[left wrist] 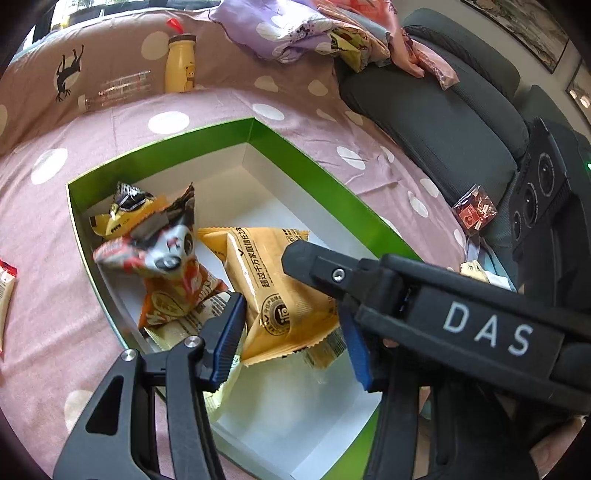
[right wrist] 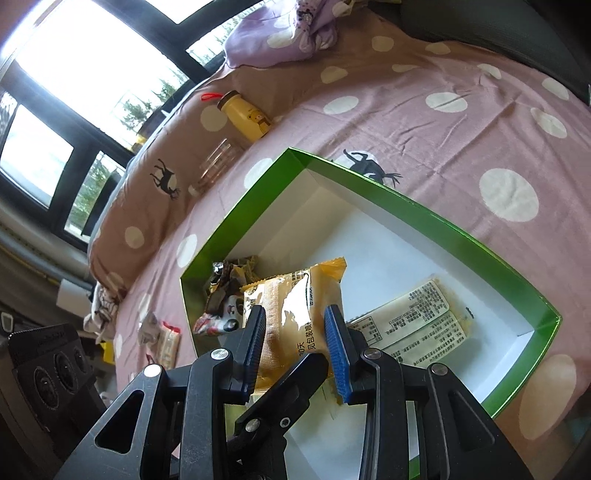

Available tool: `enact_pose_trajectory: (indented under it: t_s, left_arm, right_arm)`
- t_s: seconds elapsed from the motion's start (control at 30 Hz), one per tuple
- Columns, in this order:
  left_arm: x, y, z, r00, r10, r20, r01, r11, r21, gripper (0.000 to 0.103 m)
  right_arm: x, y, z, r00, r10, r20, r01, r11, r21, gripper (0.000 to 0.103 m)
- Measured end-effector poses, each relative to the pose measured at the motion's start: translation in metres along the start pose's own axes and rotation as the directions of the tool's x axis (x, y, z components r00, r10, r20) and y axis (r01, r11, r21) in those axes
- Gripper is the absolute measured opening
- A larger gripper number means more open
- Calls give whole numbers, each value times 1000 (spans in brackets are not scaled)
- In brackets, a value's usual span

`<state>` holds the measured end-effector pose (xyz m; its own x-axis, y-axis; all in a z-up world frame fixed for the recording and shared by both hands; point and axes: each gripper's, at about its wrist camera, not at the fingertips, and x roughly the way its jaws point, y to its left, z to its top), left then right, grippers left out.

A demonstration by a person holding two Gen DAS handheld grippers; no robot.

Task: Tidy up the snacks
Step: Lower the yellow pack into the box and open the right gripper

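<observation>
A green-rimmed white box [left wrist: 314,162] [right wrist: 369,184] lies on the pink dotted bedspread. In it lie an orange-yellow snack pack [left wrist: 273,291] [right wrist: 295,314], an orange pack [left wrist: 177,295], a black-and-white wrapped snack [left wrist: 162,240] [right wrist: 221,321] and a pale flat pack [right wrist: 417,317]. My left gripper [left wrist: 291,325] is open, its blue pads on either side of the orange-yellow pack. My right gripper [right wrist: 297,343] also straddles that pack with its pads apart, open. The right gripper's black finger [left wrist: 317,266] reaches over the pack in the left wrist view.
A yellow bottle [left wrist: 180,62] [right wrist: 245,116] and a clear bottle [left wrist: 118,90] [right wrist: 218,162] lie beyond the box. A red-white snack [left wrist: 5,295] [right wrist: 168,343] lies left of the box. A red packet [left wrist: 474,210] lies by the grey sofa [left wrist: 443,122]. Purple bedding [left wrist: 280,33] is piled behind.
</observation>
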<state>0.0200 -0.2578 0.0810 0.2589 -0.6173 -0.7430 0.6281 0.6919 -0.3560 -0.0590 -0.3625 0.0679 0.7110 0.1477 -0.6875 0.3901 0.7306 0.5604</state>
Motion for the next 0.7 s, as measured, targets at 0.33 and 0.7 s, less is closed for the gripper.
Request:
enact_pose_trajectory:
  t_s: [0.33, 0.7]
  left_arm:
    - [2, -2, -1, 1000, -5, 13, 5, 1000, 11, 51]
    - [-26, 0, 2, 997, 25, 77, -26, 1000, 15, 56]
  right_arm:
    - [7, -8, 1, 999, -37, -28, 38, 999, 27, 37]
    - [-10, -4, 4, 999, -19, 51, 18, 1000, 25, 41]
